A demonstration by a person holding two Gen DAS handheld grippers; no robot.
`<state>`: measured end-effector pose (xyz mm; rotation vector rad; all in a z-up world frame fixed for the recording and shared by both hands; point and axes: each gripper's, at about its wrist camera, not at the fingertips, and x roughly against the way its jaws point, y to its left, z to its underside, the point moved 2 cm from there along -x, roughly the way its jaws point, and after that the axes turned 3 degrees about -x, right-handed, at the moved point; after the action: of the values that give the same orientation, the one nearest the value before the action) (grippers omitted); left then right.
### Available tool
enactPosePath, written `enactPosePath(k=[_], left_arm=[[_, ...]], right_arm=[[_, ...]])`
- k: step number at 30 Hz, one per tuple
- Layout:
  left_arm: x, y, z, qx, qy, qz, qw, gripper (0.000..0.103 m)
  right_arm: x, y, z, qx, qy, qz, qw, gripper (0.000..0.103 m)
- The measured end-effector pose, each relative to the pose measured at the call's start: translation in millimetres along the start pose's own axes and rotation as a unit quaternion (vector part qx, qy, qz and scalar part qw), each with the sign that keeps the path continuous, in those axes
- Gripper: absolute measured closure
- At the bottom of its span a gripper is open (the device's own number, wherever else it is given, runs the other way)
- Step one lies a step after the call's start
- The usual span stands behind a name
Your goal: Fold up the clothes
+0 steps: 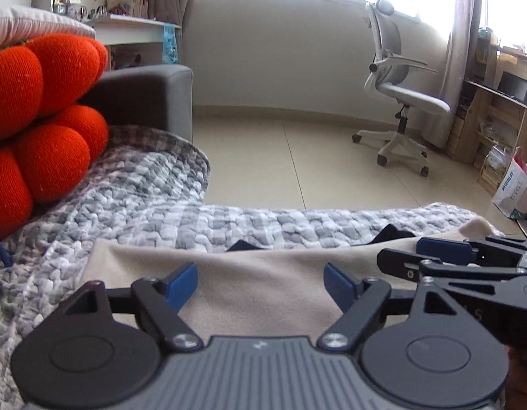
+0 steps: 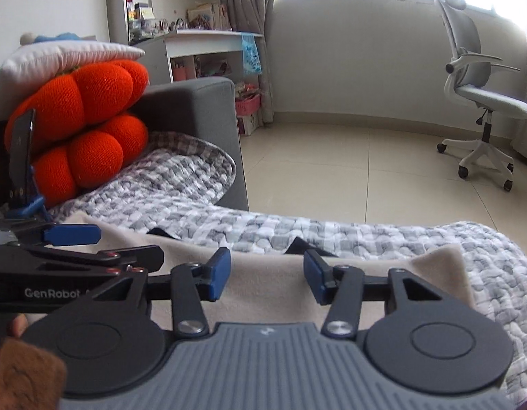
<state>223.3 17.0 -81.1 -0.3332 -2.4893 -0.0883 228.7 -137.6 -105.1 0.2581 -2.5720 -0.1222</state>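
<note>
Left wrist view shows my left claw (image 1: 260, 283) spread wide over the beige cloth (image 1: 256, 294), nothing between its blue pads (image 1: 181, 285). My right claw (image 2: 265, 275) hangs just beside it, over the same cloth, jaws about half apart and also empty. The cloth lies flat on the checked quilt (image 2: 297, 229), its far edge running across in front of both claws, with dark bits (image 2: 299, 244) of fabric poking out along that edge and a loose beige corner (image 2: 444, 259) sticking up at its right end.

What I judge could go wrong: that raised corner may spring back and spoil a neat fold if I leave it. If I pinch too deep, I may catch the quilt with the cloth and drag both. The two claws sit so close over the cloth that a careless swing could knock one against the other. An uneven lift would skew the edges.
</note>
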Motion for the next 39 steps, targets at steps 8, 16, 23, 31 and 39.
enactPosePath(k=[8, 16, 23, 31, 39], left_arm=[[-5, 21, 6, 0.019, 0.000, -0.017, 0.9997, 0.021], [7, 66, 8, 0.070, -0.006, -0.047, 0.9964, 0.025], [26, 72, -1, 0.101, -0.002, -0.053, 0.9934, 0.025], [59, 32, -2, 0.080, 0.012, 0.010, 0.9967, 0.024], [70, 19, 32, 0.050, 0.029, 0.028, 0.9979, 0.024]], right_arm=[[-6, -12, 8, -0.015, 0.002, 0.022, 1.000, 0.059], [10, -53, 8, -0.070, -0.010, 0.033, 0.997, 0.062], [21, -51, 0, -0.082, -0.016, 0.043, 0.996, 0.058], [49, -2, 0, -0.066, -0.011, 0.006, 0.998, 0.057], [60, 14, 25, -0.061, 0.013, 0.000, 0.998, 0.057]])
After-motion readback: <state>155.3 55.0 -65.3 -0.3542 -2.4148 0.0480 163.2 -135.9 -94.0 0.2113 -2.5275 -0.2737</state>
